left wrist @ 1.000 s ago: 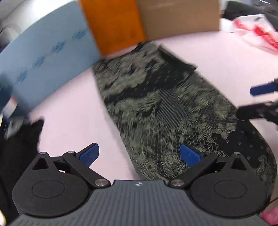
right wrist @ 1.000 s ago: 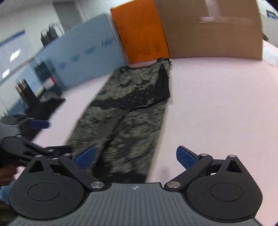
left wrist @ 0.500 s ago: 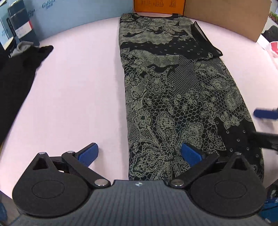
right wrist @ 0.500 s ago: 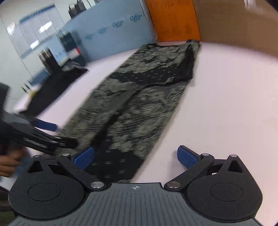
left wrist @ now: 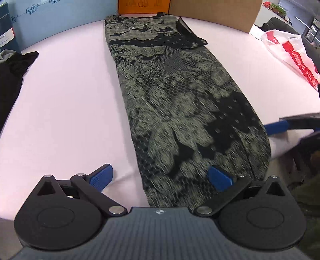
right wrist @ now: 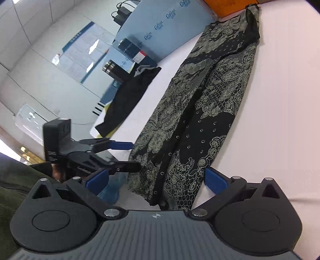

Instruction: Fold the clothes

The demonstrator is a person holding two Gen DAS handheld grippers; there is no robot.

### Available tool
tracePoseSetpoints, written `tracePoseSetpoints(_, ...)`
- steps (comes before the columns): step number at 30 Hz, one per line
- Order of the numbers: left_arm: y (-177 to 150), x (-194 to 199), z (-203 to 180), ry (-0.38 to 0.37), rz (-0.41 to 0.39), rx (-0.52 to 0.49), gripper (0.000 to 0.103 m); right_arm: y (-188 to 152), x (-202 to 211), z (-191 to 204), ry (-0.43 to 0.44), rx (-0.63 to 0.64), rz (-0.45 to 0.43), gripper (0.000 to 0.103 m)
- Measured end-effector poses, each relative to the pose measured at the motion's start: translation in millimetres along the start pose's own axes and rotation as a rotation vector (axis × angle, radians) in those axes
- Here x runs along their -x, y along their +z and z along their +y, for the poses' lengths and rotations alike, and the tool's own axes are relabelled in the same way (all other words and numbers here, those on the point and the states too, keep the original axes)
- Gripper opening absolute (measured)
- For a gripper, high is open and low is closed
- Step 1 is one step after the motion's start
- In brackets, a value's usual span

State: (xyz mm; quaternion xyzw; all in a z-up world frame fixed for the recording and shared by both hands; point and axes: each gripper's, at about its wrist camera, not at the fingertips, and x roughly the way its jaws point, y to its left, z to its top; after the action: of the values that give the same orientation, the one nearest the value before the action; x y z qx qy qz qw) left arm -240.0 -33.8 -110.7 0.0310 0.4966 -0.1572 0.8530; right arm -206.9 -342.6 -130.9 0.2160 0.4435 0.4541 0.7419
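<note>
Patterned garment [left wrist: 176, 104] lies flat, lengthwise on pink table [left wrist: 64, 104], near hem hanging over table's near edge. Left gripper [left wrist: 160, 178] fingers spread wide, holding nothing; left blue pad [left wrist: 101, 177] over bare table, right pad over fabric near hem. Right gripper [right wrist: 156, 180] likewise spread, empty, straddling hem corner at garment's right edge. Black clothing [left wrist: 12, 70] well left of garment. Orange box [left wrist: 143, 5] and cardboard box [left wrist: 216, 12] just beyond far end. White-red plastic bag [left wrist: 290, 50] far right.
</note>
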Motion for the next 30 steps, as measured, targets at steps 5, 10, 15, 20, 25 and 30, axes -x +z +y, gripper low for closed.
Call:
tracePoseSetpoints(5, -9, 9, -6, -0.045, 0.012, -0.033, 0.1, -6, -7, 9, 0.016, 0.029, 0.067, 0.103)
tracePoseSetpoints(10, -12, 7, -13, -0.007, 0.049, -0.046, 0.092, -7, -9, 8, 0.006, 0.001, 0.083, 0.101)
tracePoseSetpoints(15, -1, -3, -23, 0.059, 0.112, -0.05, 0.088, -7, -17, 11, -0.02, 0.019, 0.066, 0.101)
tracePoseSetpoints(20, 1, -7, -26, 0.088, 0.133, -0.046, 0.088, -7, -17, 10, -0.015, 0.022, 0.063, 0.1)
tracePoseSetpoints(25, 4, -8, -26, 0.097, 0.143, -0.038, 0.088, -6, -15, 9, -0.053, 0.027, 0.061, 0.08)
tracePoseSetpoints(30, 9, -4, -26, 0.117, 0.119, -0.065, 0.061, -1, -13, -26, -0.091, -0.143, 0.055, 0.003)
